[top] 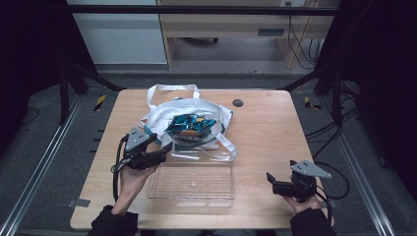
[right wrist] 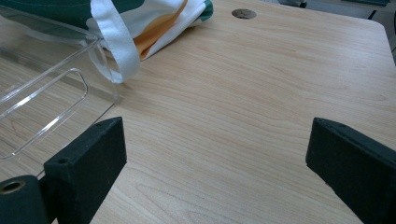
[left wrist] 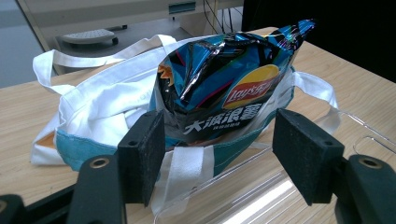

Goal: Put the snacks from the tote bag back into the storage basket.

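My left tongs [left wrist: 219, 154] stand spread, pinching nothing, aimed at the chip bag [left wrist: 229, 79], which sits in the tote [left wrist: 102, 107] behind the clear tray [top: 192, 184]. My right tongs [right wrist: 215, 163] rest spread over bare tabletop [right wrist: 261, 84]. Risk: a grip on foil alone may slip, or snag the tote strap [left wrist: 184, 170]. Count: one bag, one tote, one tray.

The crisp bag [left wrist: 224, 88] is glossy blue and black with a yellow-and-red logo and white lettering. The tote bag [left wrist: 102, 105] is white with a teal band and orange patch. The bench [right wrist: 261, 93] is pale woodgrain; the box [top: 192, 184] is clear.
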### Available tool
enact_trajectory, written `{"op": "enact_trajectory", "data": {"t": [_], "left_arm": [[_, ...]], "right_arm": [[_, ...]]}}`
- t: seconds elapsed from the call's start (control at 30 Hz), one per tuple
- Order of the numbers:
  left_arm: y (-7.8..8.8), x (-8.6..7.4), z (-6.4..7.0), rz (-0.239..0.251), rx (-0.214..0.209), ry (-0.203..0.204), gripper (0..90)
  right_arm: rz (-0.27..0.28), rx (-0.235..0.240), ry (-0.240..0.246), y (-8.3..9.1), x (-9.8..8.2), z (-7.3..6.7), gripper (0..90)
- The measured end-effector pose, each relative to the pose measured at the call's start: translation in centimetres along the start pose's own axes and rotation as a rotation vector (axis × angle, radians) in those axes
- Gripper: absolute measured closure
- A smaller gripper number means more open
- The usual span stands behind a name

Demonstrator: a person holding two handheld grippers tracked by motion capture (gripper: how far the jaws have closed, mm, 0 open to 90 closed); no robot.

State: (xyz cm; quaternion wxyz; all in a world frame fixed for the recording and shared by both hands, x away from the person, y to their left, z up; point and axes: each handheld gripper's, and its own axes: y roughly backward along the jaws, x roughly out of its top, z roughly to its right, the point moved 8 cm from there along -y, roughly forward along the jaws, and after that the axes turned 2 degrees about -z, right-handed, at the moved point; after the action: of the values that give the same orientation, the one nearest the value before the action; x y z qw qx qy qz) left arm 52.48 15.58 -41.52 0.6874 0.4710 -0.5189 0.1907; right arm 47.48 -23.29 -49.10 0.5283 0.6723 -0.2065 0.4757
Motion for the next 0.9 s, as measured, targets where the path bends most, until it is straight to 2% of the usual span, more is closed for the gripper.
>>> {"op": "enact_trajectory", "data": {"t": [0.3,0.9], "left_arm": [[-0.6,0.3,-0.3,-0.005,-0.002,0.003,38.9],[-2.0,1.6,-1.0,-0.013,0.002,-0.033,51.3]], "right_arm": [[0.000,0.000,0.000,-0.1,0.0,0.0,5.4],[-0.003,-0.003,-0.001,-0.1,0.0,0.1,5.4]]}}
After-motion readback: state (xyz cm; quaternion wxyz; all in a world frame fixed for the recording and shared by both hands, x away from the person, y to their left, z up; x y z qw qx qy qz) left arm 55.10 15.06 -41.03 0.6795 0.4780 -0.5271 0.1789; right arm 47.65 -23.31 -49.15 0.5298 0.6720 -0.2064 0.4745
